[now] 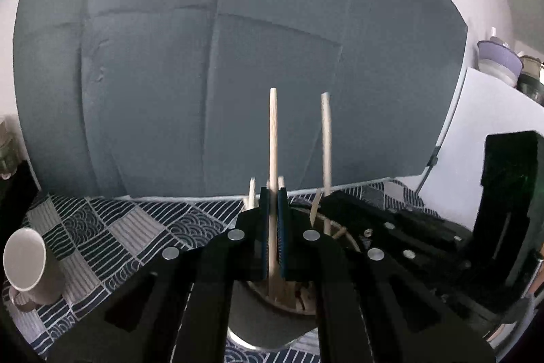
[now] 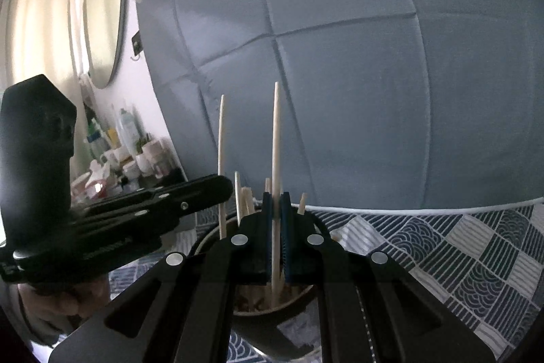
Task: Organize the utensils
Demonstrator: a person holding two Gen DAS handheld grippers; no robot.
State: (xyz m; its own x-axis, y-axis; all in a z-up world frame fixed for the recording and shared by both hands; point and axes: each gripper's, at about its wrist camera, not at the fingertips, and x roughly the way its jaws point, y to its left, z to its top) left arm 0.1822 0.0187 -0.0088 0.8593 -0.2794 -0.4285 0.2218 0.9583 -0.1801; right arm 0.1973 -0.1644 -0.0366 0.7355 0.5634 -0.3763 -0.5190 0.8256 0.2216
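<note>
My left gripper [image 1: 273,193] is shut on a pale wooden chopstick [image 1: 272,142] that stands upright. Its lower end dips into a dark round holder [image 1: 268,325] just below the jaws, and several more chopsticks stand in that holder. My right gripper [image 2: 276,196] is shut on a second upright chopstick [image 2: 276,138], whose foot is inside the same holder [image 2: 268,332]. In the right wrist view the left gripper's black body [image 2: 153,210] comes in from the left with its chopstick [image 2: 221,159]. The left wrist view shows the right-hand chopstick [image 1: 326,145] beside mine.
A patterned dark-blue and white cloth [image 1: 119,227] covers the table. A white mug [image 1: 23,261] lies tilted at its left edge. A grey padded panel [image 1: 204,56] stands close behind. Bottles and jars [image 2: 129,142] crowd a shelf under a round mirror [image 2: 102,19]. A hand [image 2: 68,298] grips the left tool.
</note>
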